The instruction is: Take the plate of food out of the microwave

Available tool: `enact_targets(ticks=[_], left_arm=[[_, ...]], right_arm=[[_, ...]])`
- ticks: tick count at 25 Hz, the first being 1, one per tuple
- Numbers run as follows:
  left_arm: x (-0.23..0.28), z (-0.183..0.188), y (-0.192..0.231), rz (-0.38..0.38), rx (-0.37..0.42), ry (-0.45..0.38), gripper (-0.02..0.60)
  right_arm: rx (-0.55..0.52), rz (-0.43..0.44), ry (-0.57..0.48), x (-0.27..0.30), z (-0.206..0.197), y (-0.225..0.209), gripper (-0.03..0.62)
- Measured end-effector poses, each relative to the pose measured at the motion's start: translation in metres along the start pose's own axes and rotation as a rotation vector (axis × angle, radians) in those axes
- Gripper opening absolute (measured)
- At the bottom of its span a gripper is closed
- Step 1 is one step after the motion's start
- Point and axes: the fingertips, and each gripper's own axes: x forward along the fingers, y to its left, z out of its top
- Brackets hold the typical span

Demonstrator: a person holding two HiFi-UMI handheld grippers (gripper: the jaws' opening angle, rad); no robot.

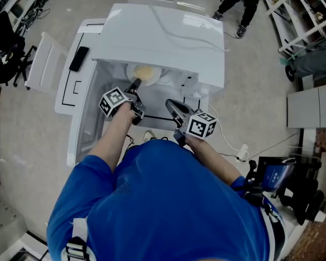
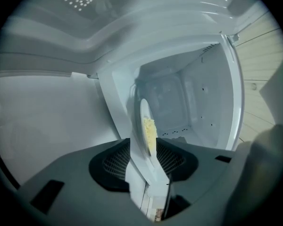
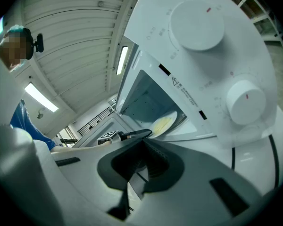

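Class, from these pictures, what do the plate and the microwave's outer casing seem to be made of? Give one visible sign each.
Plate: probably glazed ceramic, perhaps melamine; thin, white, smooth rim. Microwave casing: likely painted sheet metal, satin white; flat panels, crisp edges.

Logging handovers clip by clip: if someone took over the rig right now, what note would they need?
Left gripper: jaws shut on the near rim of the plate, at the open mouth of the microwave.
Right gripper: jaws together, empty, in front of the microwave, clear of the plate.
Plate: carries yellow food, still partly inside the cavity.
Done: microwave open, plate gripped.
Left: draw the plate fully out, keeping it level.
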Motion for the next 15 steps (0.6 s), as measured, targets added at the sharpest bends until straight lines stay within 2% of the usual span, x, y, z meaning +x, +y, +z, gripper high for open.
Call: enact_targets(ticks=[3,8,15], left_arm=[[0.0006,0.0021,-0.0006,0.005,-0.014,-0.018,0.115],[0.0018,0.0058,-0.0034,-0.016,-0.033,-0.038,0.055],[-0.0005,0.0091,-0.0008,-0.047,-0.086,-0.074,0.032]], right_arm=[[0.000,-0.001,-0.004,-0.0027,0.0018,-0.0007,-0.002],[0.001,-0.002,-0.003,-0.0062,0.0020,-0.0033,-0.002],[-0.003,0.003,0.003,-0.0097,0.0009,-0.0055,-0.002]])
